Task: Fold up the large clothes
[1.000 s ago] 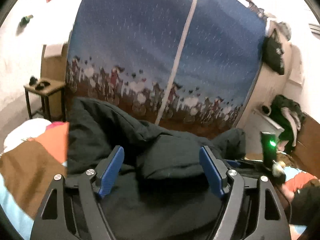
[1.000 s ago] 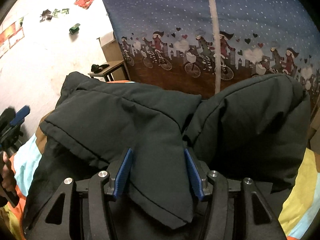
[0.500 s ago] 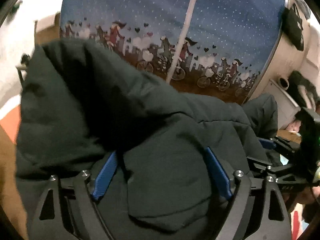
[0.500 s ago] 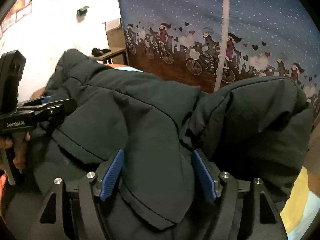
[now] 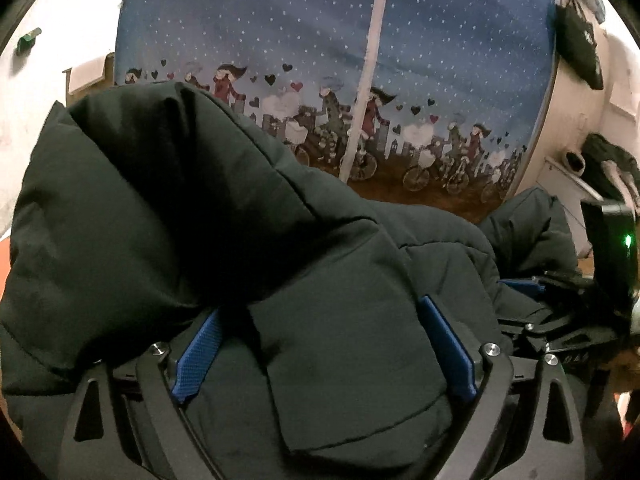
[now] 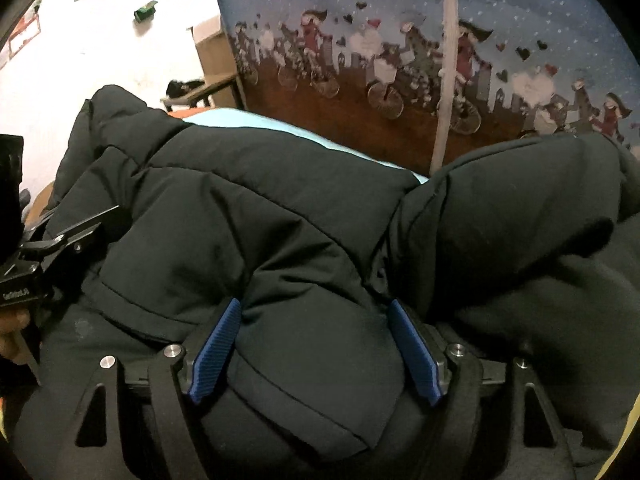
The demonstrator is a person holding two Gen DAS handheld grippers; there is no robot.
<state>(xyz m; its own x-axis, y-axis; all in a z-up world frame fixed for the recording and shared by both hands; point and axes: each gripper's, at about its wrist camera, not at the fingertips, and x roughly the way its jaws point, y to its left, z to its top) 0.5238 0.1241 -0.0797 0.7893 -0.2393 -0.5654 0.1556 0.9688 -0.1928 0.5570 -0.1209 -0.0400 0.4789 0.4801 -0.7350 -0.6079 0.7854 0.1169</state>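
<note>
Both grippers have sunk onto the dark padded jacket, which now fills the frames more than a second ago. Left gripper and right gripper each have jaws opening wide with a jacket fold between the blue pads. Only the right view shows light blue bedding at 12 o'clock; only the left shows a white cabinet at 3 o'clock, while the cyclist-print curtain closes off the far side.
</note>
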